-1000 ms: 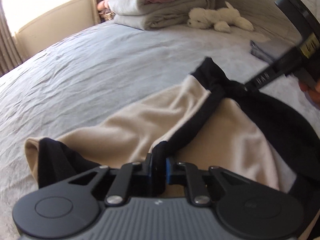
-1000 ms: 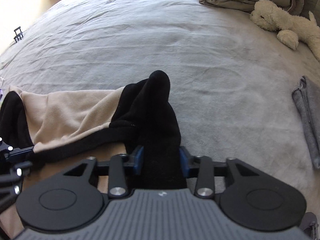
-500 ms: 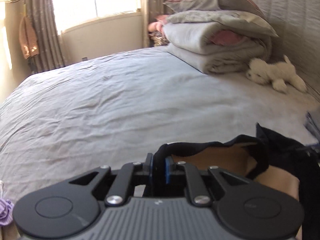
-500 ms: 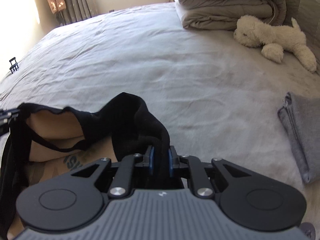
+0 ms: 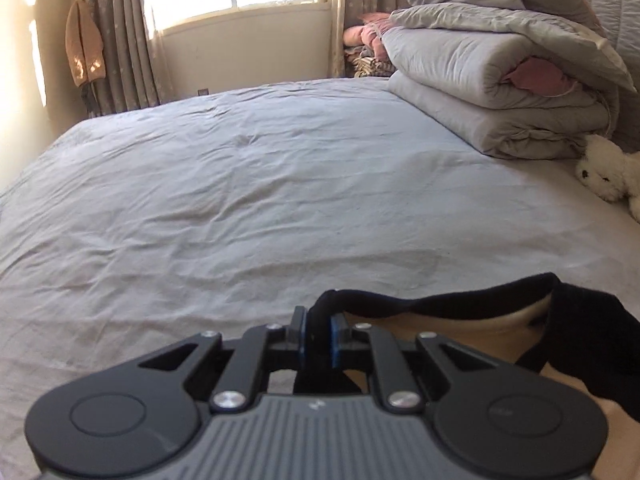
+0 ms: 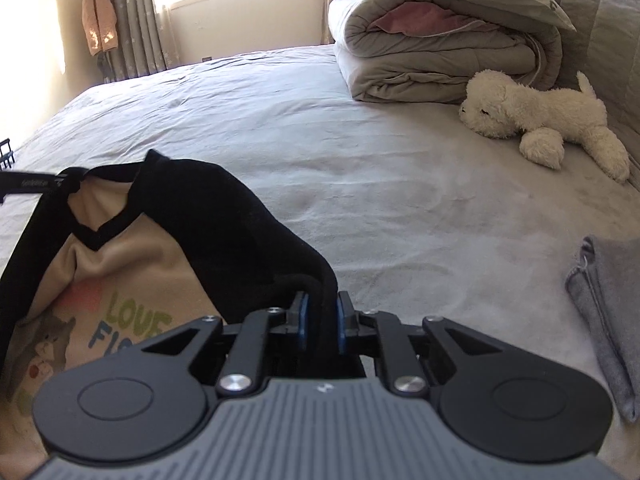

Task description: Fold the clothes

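The left tool is clamped narrow on the black trim of a beige-and-black cotton T-shirt with a cartoon cat print. The right tool is clamped narrow on a bunch of the same garment's black fabric, apparently at a sleeve or shoulder.

Position of the garment: the T-shirt hangs between the two tools, raised above the pale grey bed sheet. The black neckline edge spans from the left tool toward the right side of the left wrist view. In the right wrist view the printed front faces the camera and the left tool's finger is visible at the far end of the stretched edge.

Task status, as a judgement:
- The T-shirt is held spread and unfolded; no crease or fold line shows in it.
- A grey folded cloth lies on the bed at the right. It may be a garment already folded; this cannot be confirmed.
- What remains for this garment: laying it flat on the sheet and folding it.

Other items: a rolled grey duvet and a white plush dog lie near the head of the bed, well apart from the T-shirt.
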`<state>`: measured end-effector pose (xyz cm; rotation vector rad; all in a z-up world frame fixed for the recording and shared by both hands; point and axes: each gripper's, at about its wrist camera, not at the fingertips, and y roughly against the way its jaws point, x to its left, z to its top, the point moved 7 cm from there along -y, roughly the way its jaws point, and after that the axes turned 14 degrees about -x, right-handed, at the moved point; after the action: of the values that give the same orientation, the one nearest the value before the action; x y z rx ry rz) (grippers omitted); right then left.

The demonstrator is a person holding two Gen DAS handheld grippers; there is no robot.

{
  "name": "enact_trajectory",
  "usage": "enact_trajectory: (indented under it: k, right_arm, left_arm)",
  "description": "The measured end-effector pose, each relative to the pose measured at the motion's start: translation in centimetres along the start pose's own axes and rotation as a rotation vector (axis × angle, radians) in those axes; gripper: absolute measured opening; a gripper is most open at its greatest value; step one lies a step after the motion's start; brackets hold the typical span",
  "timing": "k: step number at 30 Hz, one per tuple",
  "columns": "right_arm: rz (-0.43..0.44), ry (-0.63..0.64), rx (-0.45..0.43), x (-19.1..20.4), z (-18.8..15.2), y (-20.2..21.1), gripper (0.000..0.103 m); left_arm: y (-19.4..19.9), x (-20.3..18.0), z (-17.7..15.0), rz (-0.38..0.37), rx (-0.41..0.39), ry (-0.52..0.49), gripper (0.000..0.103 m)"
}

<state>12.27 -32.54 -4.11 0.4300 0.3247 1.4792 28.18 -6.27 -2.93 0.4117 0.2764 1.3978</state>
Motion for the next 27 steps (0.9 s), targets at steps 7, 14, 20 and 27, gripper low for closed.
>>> enact_trajectory:
  k: [7,14,20,27]
  right_arm:
    - [0.019,0.078,0.048,1.5,-1.8,-1.6,0.016]
    - [0.016,0.095,0.071,1.8,-2.4,-2.0,0.029]
    - [0.032,0.038,0.088,2.0,-2.0,-1.0,0.045]
    - [0.060,-0.013,0.107,2.4,-1.7,0.5,0.057]
  left_arm:
    - [-4.5,0.2,-3.4,-0.002,0.093,0.067,0.012]
    - [-4.5,0.0,-3.6,-0.002,0.095,0.061,0.017]
    - [-1.9,0.3,-3.3,0.001,0.124,0.119,0.044]
    - [3.3,0.3,-3.3,0.012,0.129,0.146,0.052]
